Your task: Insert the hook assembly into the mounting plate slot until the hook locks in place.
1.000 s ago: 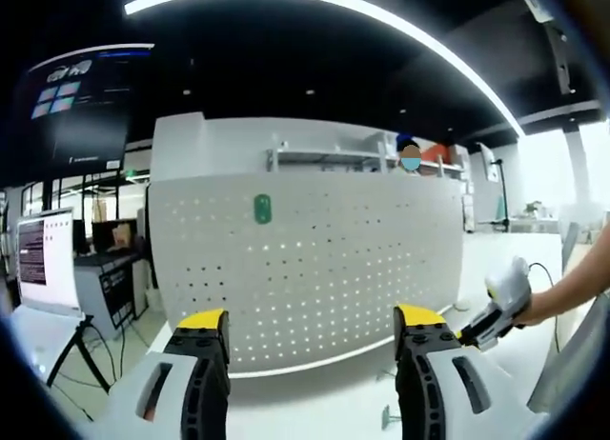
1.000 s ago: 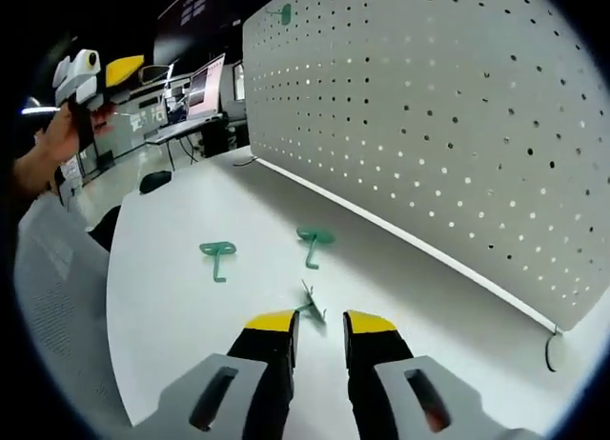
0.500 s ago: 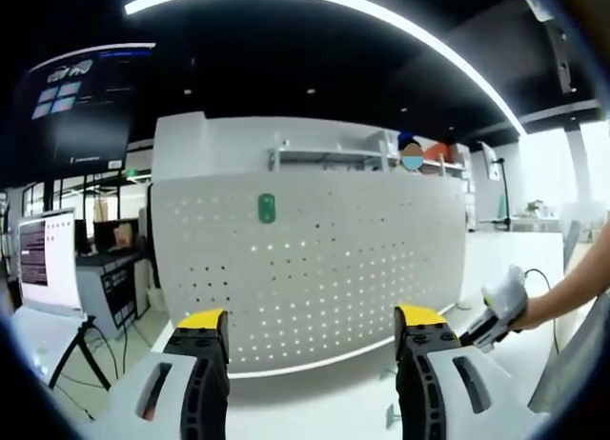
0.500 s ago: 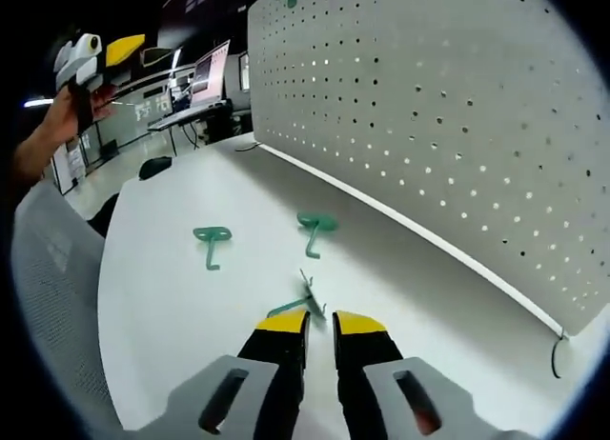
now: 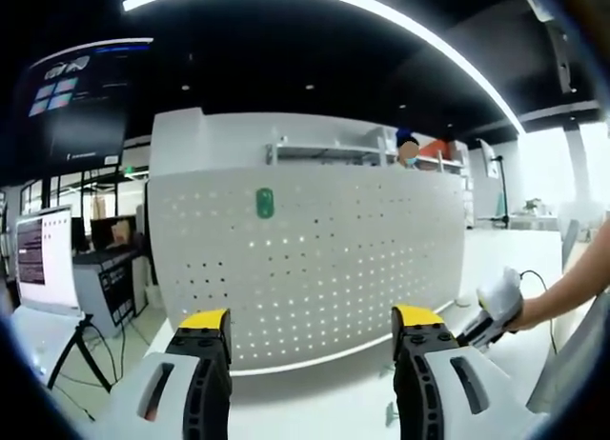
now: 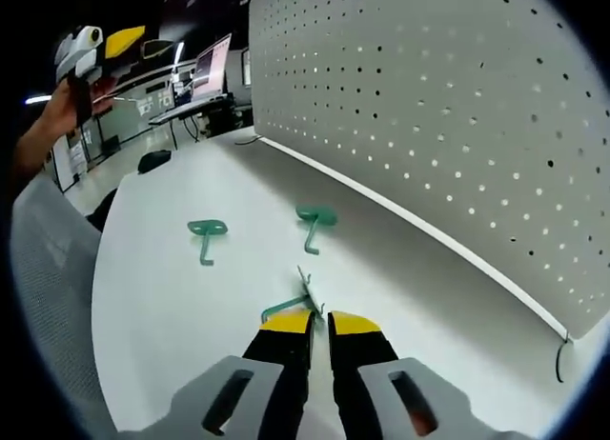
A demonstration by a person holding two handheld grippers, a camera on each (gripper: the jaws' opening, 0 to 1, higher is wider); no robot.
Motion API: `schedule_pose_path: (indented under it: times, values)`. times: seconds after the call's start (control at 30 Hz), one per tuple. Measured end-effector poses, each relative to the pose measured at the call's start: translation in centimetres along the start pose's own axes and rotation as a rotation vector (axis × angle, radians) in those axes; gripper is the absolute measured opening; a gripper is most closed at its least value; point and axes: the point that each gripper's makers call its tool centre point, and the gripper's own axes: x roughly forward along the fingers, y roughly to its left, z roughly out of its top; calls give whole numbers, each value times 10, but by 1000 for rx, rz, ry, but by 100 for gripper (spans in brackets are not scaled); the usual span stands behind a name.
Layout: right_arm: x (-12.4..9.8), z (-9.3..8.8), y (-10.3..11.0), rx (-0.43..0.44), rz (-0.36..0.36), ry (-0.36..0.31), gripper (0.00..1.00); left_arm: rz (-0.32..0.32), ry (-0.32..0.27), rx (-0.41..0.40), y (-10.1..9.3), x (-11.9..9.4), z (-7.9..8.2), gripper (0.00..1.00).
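Three green hooks lie on the white table in the right gripper view. One hook (image 6: 207, 232) is on the left, another hook (image 6: 315, 218) lies nearer the pegboard. The third hook (image 6: 299, 299) sits right at the tips of my right gripper (image 6: 319, 319), whose yellow-tipped jaws have closed around its stem. The white pegboard mounting plate (image 6: 438, 107) stands along the table's far side. In the left gripper view the pegboard (image 5: 315, 259) carries a green piece (image 5: 265, 203) near its top. My left gripper (image 5: 310, 318) is held up in the air, open and holding nothing.
A person's hand holds the left gripper (image 6: 91, 54) high at the left. The right gripper (image 5: 496, 305) appears low on the right, in a hand. A grey mesh chair (image 6: 48, 297) stands by the table edge. Desks with monitors (image 5: 43, 259) lie behind.
My right gripper's jaws have narrowed from a clear gap to nearly together and moved forward onto the nearest hook. The left gripper stays open and almost still.
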Motion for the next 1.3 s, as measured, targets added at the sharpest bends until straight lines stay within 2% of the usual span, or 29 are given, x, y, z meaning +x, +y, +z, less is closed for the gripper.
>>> schedule_pose_path:
  times: [0.4, 0.93, 1.3]
  values:
    - [1, 2, 2, -19, 2, -7, 3, -4, 7, 3, 1, -1, -2, 69]
    - [-9, 15, 1, -51, -16, -28, 1, -27, 7, -2, -5, -2, -2, 67]
    - [-4, 4, -2, -50, -26, 5, 1, -28, 7, -6, -3, -2, -3, 66]
